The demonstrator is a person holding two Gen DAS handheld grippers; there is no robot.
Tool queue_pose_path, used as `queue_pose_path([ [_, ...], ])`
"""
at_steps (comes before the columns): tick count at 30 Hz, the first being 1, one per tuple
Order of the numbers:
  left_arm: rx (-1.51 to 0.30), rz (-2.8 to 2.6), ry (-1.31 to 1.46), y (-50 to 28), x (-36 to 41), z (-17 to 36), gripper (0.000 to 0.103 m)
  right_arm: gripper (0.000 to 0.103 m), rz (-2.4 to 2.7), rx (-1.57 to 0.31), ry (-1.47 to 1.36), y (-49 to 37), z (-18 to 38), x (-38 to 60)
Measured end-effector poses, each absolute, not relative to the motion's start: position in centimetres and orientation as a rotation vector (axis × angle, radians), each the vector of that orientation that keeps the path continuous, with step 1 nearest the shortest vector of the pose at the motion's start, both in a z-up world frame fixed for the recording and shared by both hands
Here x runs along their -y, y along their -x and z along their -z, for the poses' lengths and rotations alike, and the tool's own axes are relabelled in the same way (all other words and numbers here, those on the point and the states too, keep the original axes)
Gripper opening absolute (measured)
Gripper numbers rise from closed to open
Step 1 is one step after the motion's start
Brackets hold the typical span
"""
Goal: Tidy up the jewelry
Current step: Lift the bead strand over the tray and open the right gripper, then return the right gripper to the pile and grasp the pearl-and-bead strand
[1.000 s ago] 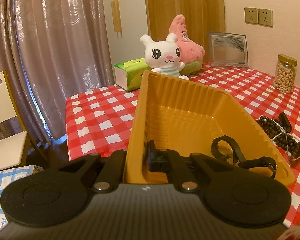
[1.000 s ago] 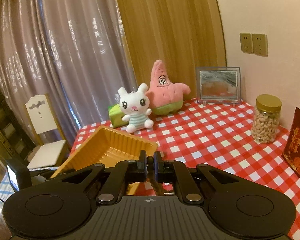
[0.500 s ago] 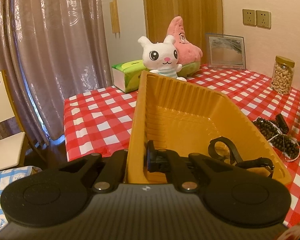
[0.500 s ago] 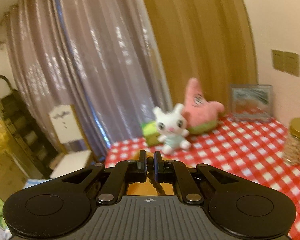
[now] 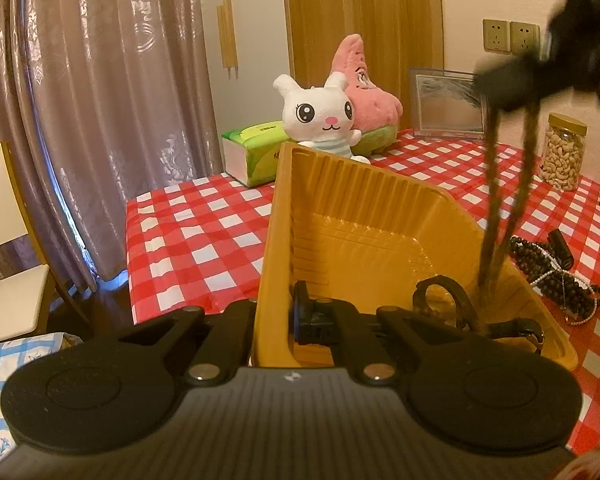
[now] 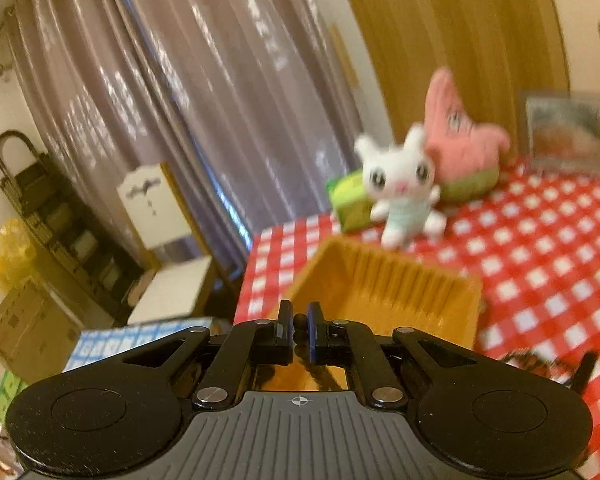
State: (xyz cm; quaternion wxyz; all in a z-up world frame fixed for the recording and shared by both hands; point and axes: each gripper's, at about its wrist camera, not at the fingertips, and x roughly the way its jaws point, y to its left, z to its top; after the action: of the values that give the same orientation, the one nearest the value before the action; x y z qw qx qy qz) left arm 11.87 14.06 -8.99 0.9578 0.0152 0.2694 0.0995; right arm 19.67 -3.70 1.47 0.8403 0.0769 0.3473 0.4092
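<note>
My left gripper (image 5: 274, 320) is shut on the near left wall of the yellow plastic tray (image 5: 360, 216), which stands tilted on the red checked table. A black watch (image 5: 444, 300) lies in the tray's near right corner. My right gripper (image 5: 512, 84) hovers blurred above the tray's right side. It is shut on a dark bead necklace (image 5: 494, 200), whose loop hangs down into the tray beside the watch. In the right wrist view, a bead sits between the shut pads of the right gripper (image 6: 299, 320), with the yellow tray (image 6: 388, 280) just below and ahead.
More dark beads with a pearl strand (image 5: 548, 268) lie on the table (image 5: 204, 220) right of the tray. Behind it stand a white plush rabbit (image 5: 320, 116), a pink plush (image 5: 368, 92), a green tissue box (image 5: 252, 152), a picture frame (image 5: 448, 108) and a nut jar (image 5: 562, 152). A chair (image 5: 4, 272) stands off the table's left edge.
My right gripper has swung left and down with the bead necklace, entering the left wrist view above the tray. The strand now hangs into the tray. The left gripper and tray stayed put.
</note>
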Motion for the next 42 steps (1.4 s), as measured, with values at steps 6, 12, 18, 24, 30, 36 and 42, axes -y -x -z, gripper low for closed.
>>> queue_pose_path([
  [6, -0.547, -0.204, -0.031, -11.9, -14.0, 9.0, 0.002, 0.007, -0.861, -0.801, -0.161, -20.4, 1.3, 2.5],
  [12, -0.549, -0.206, -0.030, -11.9, -14.0, 8.9, 0.002, 0.036, -0.820, -0.825, -0.103, -20.2, 1.9, 2.7],
  [18, -0.554, -0.208, -0.030, -11.9, -14.0, 8.9, 0.002, 0.040, -0.778, -0.855, -0.106, -20.0, 3.1, 4.0],
  [24, -0.553, -0.209, -0.035, -12.0, -13.9, 8.9, 0.003, 0.040, -0.729, -0.894, -0.105, -19.6, 4.4, 6.1],
  [30, -0.554, -0.212, -0.036, -12.0, -13.9, 8.9, 0.003, 0.040, -0.650, -0.918, -0.088, -18.4, 5.9, 10.0],
  [36, -0.556, -0.219, -0.036, -12.1, -14.0, 8.9, 0.003, 0.040, -0.554, -0.930, -0.057, -17.8, 7.8, 14.7],
  [42, -0.558, -0.224, -0.036, -12.1, -14.0, 9.0, 0.003, 0.040, -0.482, -0.903, -0.010, -18.3, 9.2, 18.2],
])
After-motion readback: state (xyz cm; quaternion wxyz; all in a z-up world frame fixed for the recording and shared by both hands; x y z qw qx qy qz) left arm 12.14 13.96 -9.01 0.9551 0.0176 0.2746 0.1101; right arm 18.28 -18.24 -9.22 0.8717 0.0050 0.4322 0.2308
